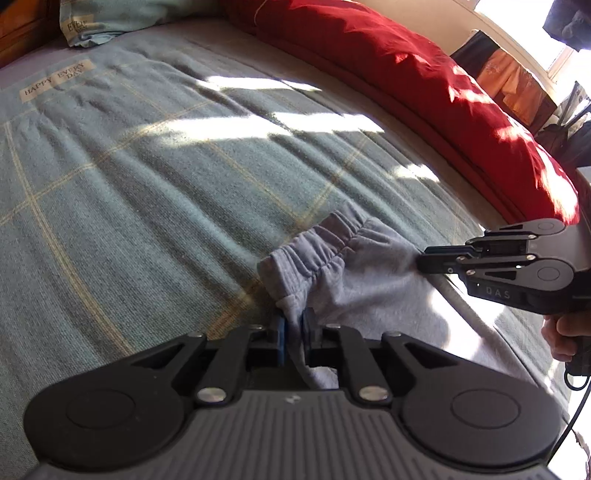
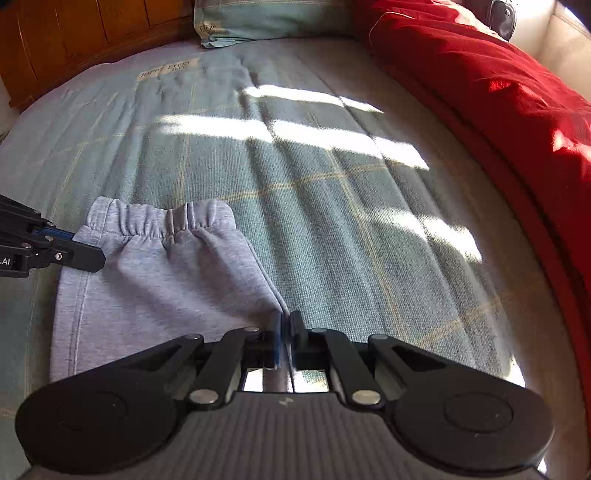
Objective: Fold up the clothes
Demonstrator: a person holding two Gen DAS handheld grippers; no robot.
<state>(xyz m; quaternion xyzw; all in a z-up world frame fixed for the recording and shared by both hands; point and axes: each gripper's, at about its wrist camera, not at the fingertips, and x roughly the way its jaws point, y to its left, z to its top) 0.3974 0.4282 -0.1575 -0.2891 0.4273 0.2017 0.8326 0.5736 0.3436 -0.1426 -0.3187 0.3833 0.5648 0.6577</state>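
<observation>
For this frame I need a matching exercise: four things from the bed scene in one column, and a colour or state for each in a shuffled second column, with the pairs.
Things:
1. sweatpants
2. quilt
3. bedspread
4. pillow

Descriptions:
A. red, bunched along the bed's right side
B. pale teal, at the head of the bed
C. grey, pinched at both side edges by the left hand-held gripper and right hand-held gripper
D. teal with thin yellow check lines, sunlit patches

Pairs: 1-C, 2-A, 3-D, 4-B
</observation>
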